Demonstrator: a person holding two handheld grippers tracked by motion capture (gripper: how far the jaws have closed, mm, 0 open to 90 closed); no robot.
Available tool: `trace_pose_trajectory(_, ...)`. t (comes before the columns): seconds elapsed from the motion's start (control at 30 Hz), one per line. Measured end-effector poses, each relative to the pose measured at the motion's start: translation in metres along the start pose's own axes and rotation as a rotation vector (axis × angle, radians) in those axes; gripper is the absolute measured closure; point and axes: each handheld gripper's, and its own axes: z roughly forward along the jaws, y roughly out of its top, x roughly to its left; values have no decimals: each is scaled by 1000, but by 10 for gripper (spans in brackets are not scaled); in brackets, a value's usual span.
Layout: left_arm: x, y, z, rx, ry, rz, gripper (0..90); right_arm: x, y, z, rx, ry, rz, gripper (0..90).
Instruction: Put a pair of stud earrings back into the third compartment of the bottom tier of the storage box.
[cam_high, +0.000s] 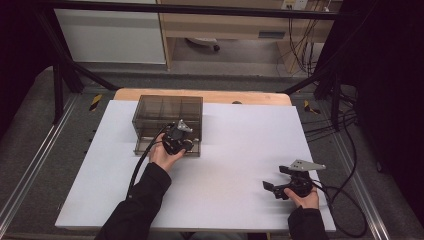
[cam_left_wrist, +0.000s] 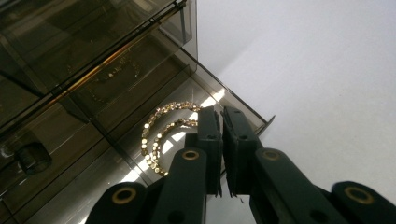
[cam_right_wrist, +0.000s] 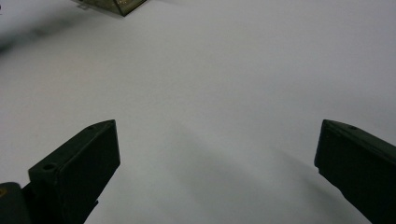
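White tabletop (cam_high: 225, 165) carries a smoky drawer box (cam_high: 167, 112) far left, its insides dim, where the left gripper (cam_left_wrist: 219, 116) is nearly clenched at a gold bracelet (cam_left_wrist: 161, 135) in the open drawer, grip unclear, while the right gripper (cam_high: 275, 187) gapes empty near right.

I can read no text, label, brand or number anywhere here. At twelve o'clock, past the far edge of my table (cam_high: 90, 200), a small pale tag (cam_high: 271, 35) sits on the front of the wooden furniture (cam_high: 225, 22), but it is too small and blurred for me to make out any letters. At ten and two o'clock, yellow-and-black striped markers (cam_high: 95, 102) lie on the grey floor, carrying stripes and no writing.
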Motion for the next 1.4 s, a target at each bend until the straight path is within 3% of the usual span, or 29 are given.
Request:
trace_pose_trajectory(0.8, 5, -9, 11, -6, 0, -38, 850, 0, 0, 0, 1, 1, 2, 8)
trace_pose_trajectory(1.17, 2, -7, -15, -90, 8, -54, 649, 0, 0, 0, 1, 0, 1, 8)
trace_pose_trajectory(1.4, 3, -17, -33, -102, 38, -61, 479, 0, 0, 0, 1, 0, 2, 8)
